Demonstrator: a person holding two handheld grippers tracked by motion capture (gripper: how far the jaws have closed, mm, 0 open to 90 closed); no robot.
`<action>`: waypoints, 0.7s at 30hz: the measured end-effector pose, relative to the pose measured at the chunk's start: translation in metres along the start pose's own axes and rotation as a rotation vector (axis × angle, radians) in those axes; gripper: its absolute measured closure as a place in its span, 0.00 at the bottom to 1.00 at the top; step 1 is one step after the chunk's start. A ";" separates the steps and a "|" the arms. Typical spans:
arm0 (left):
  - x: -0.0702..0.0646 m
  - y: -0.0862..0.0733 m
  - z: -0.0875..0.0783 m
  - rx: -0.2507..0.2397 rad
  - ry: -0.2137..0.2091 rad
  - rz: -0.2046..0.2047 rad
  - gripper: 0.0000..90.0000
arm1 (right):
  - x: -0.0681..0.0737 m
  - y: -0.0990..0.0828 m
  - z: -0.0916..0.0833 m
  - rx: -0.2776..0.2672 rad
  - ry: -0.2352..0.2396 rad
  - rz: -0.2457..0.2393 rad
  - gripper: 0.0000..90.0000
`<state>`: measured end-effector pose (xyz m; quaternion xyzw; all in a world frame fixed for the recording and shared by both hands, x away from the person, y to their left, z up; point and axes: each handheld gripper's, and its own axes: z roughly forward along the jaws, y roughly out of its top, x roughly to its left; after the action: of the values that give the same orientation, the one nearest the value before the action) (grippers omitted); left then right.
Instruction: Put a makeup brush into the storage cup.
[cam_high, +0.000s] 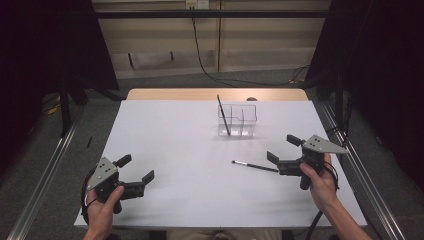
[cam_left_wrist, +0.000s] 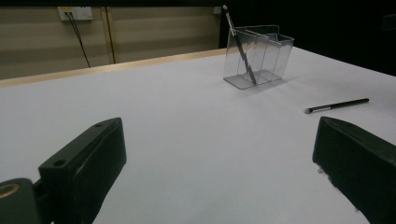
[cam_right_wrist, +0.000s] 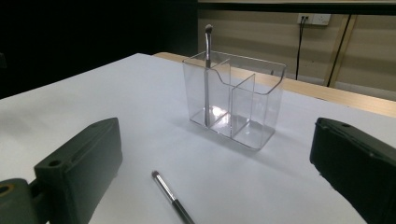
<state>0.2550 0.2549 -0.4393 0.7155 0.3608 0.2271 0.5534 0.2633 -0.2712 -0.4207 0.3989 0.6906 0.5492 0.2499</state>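
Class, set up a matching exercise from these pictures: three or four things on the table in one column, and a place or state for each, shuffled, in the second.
Things
1. clear plastic divided organizer
2. thin black brush standing up
3. thin black brush with silver ferrule
4. right gripper

Places or states
a. lying flat on the white table
b. leaning inside an end compartment
c. open, just behind the lying brush
d. standing near the table's far edge

Pairs: 1-d, 2-b, 3-a, 4-c

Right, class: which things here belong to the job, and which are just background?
Job:
brush on the table
brush in the organizer
clear organizer
right hand-held gripper, open

Background:
wall cable
wall socket
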 end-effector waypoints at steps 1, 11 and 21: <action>0.000 0.000 0.000 0.004 0.003 0.003 0.03 | 0.000 -0.001 -0.003 0.001 -0.003 0.000 0.02; 0.001 -0.001 -0.001 -0.006 0.017 0.007 0.03 | -0.001 -0.018 -0.030 0.009 -0.053 0.022 0.02; -0.002 0.000 -0.001 -0.009 0.013 0.016 0.03 | 0.007 -0.031 -0.051 -0.003 -0.092 0.024 0.02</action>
<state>0.2524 0.2542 -0.4391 0.7146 0.3574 0.2378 0.5524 0.2107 -0.2965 -0.4357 0.4319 0.6726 0.5341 0.2753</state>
